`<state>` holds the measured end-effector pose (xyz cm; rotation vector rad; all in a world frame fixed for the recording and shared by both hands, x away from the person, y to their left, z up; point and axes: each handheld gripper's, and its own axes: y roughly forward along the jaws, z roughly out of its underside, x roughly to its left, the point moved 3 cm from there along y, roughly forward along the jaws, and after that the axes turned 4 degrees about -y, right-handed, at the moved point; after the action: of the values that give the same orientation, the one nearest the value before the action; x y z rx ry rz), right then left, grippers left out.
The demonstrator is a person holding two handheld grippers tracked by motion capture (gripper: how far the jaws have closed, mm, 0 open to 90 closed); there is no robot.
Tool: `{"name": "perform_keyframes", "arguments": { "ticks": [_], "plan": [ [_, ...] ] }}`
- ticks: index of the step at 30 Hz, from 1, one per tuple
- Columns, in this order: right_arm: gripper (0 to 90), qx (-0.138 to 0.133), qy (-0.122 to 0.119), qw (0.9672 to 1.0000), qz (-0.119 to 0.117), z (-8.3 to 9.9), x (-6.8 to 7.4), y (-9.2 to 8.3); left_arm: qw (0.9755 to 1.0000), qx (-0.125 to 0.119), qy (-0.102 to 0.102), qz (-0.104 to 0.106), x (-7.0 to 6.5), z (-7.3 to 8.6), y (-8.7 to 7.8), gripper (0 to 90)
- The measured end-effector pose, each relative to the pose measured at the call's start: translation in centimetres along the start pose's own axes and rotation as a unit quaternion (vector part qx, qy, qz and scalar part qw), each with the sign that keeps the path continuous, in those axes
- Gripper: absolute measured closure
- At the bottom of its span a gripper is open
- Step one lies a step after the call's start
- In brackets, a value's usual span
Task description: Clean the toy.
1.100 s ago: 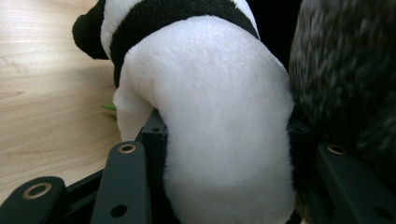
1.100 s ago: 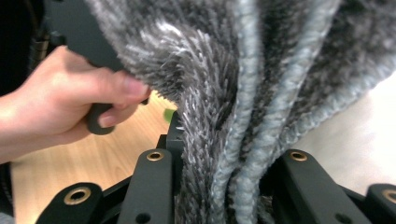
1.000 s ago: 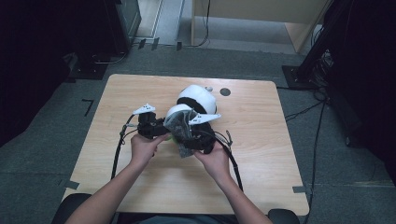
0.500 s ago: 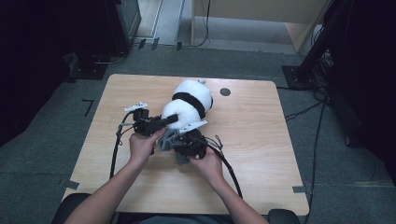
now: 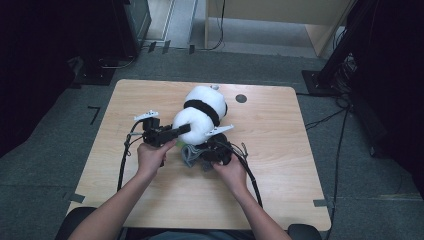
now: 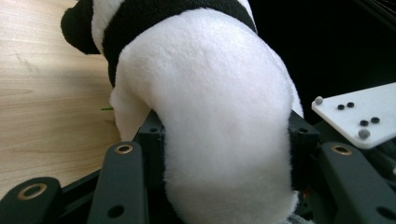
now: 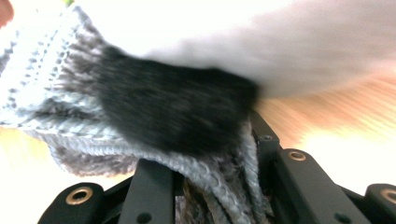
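A black-and-white panda plush (image 5: 202, 111) lies on the wooden table (image 5: 280, 150). My left gripper (image 5: 179, 131) comes in from the left, and its jaws squeeze the plush's white rear (image 6: 224, 93) from both sides. Just below the plush, my right gripper (image 5: 206, 150) is shut on a grey knitted piece (image 5: 190, 156). In the right gripper view the knit (image 7: 93, 140) bunches between the jaws, and a black furry part of the plush (image 7: 173, 112) lies against it. What sort of garment the knit is, I cannot make out.
A small dark round spot (image 5: 241, 98) marks the table behind the plush. Cables (image 5: 252, 180) trail from both grippers toward the near edge. Dark stands and a wooden cabinet (image 5: 280, 20) stand on the floor beyond the table.
The right gripper has sunk toward the table with the grey knit and shifted a little left under the plush. The left gripper has kept its hold on the plush.
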<state>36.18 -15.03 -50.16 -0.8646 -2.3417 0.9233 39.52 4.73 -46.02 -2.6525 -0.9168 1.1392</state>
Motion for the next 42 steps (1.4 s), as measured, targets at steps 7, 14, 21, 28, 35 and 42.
{"name": "perform_keyframes", "arguments": {
  "ticks": [7,14,21,28,35,42],
  "plan": [
    [69.4,0.006,0.024,0.9993,0.026,0.2,-2.2,-1.3,1.0,-0.001,0.0,-0.007,0.5,-0.2,-0.3,48.2],
    [69.5,-0.022,0.069,0.9957,0.059,0.4,-5.1,-3.8,0.9997,-0.004,0.011,-0.023,0.8,-0.4,-0.7,48.2],
    [69.6,-0.099,0.104,0.9879,0.059,-0.7,-6.7,-8.6,0.9986,0.008,0.029,-0.044,1.0,-0.1,-0.3,48.2],
    [69.5,-0.103,0.059,0.9928,0.018,-2.6,-3.1,-8.7,0.9911,0.026,0.1,-0.084,-0.2,0.5,0.6,48.0],
    [69.2,-0.078,0.039,0.9962,0.0,-3.2,-0.7,-6.1,0.9868,0.031,0.13,-0.091,-1.6,1.1,1.2,48.1],
    [69.4,-0.066,0.01,0.9977,-0.012,-3.3,2.3,-4.2,0.9883,0.021,0.118,-0.095,-1.6,1.1,1.3,48.3]
  ]
}}
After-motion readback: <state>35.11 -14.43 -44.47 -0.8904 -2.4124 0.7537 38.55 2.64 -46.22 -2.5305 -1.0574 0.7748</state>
